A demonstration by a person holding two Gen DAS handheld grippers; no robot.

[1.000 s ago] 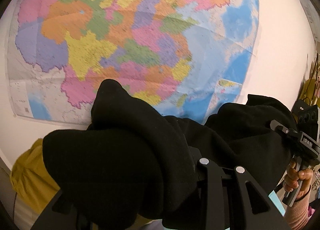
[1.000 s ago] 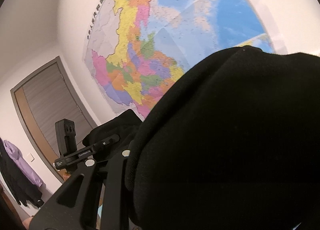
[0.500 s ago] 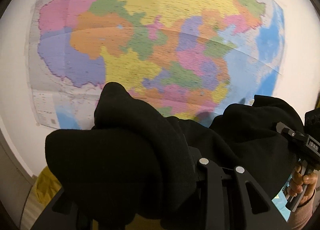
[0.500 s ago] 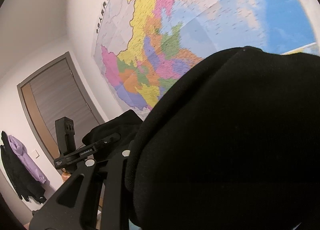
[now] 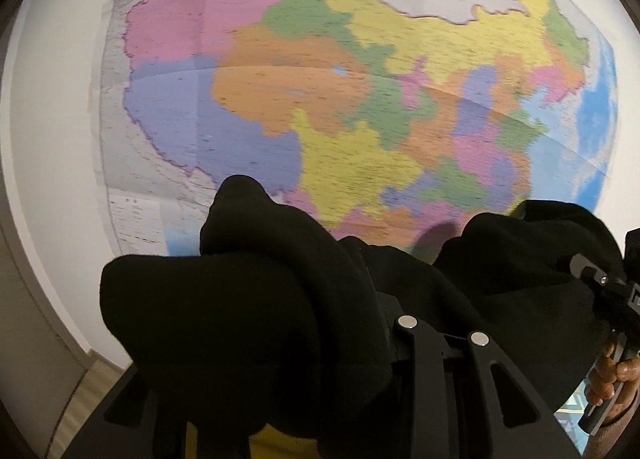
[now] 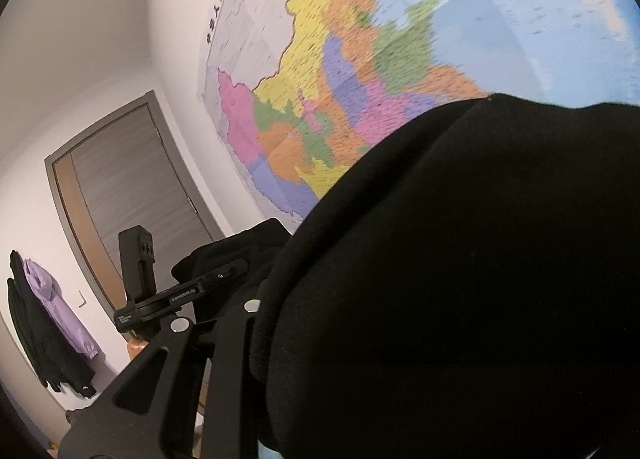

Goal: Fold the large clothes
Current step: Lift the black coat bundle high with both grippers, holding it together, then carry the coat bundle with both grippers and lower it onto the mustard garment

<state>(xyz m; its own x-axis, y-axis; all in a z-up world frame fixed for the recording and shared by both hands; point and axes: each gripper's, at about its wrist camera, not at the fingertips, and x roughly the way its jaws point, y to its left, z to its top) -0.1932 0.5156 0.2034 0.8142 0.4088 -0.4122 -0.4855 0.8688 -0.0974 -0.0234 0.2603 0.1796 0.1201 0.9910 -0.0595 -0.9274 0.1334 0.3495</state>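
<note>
Left wrist view shows the black garment (image 5: 248,323) bunched over the left gripper (image 5: 384,323), jaws closed on its cloth; its edge stretches rightward to the right gripper (image 5: 600,291) — likewise clamped on it (image 6: 460,279). Held up before the wall map (image 5: 360,99), the garment's long axis seems to run gripper to gripper — neither hand nearer.

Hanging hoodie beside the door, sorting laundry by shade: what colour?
Light purple hoodie, hung against darker clothes; shows only in the right wrist view.
</note>
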